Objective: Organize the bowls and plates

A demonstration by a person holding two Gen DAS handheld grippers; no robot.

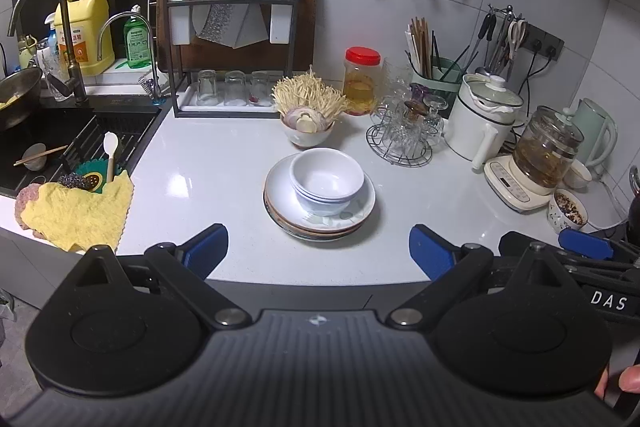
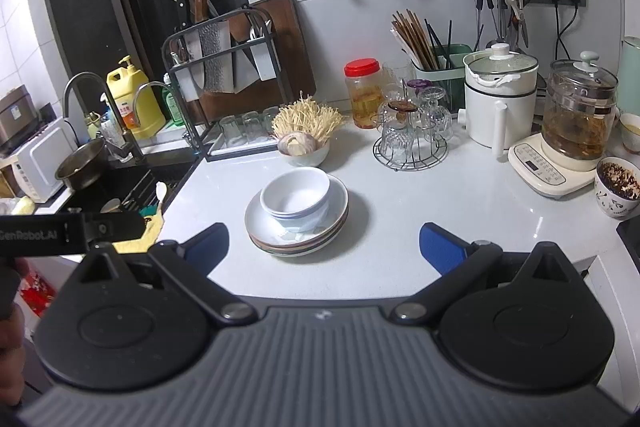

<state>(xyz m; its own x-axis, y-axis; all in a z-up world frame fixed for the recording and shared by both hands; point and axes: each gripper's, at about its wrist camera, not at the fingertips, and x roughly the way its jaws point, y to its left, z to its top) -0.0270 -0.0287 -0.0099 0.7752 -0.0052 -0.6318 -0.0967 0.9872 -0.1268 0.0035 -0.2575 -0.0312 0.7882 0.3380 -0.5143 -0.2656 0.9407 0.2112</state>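
The left gripper (image 1: 318, 253) hangs over the near edge of the white surface (image 1: 224, 163), its blue-padded fingers (image 1: 208, 249) spread wide, holding nothing and touching nothing; the right gripper (image 2: 324, 249) is likewise spread wide and empty, level with the same edge; each frames the crockery between its fingers without reaching it. Just beyond them, in the middle of the surface, stands the stack of plates (image 1: 320, 205): a white plate on top, and below it rims that show brown and dark bands; nested white bowls (image 1: 327, 183) sit upright on the top plate, a little off its centre, the lower one showing a pale blue line at its rim. Behind the stack, close but apart, a small bowl of enoki mushrooms (image 1: 308, 107) and sliced onion; to its right a wire rack of glass cups (image 1: 404, 131), a red-lidded jar (image 1: 362, 81), a white pot (image 1: 484, 119) and a glass kettle (image 1: 546, 147); to the left a yellow cloth (image 1: 80, 211) at the sink (image 1: 76, 135).
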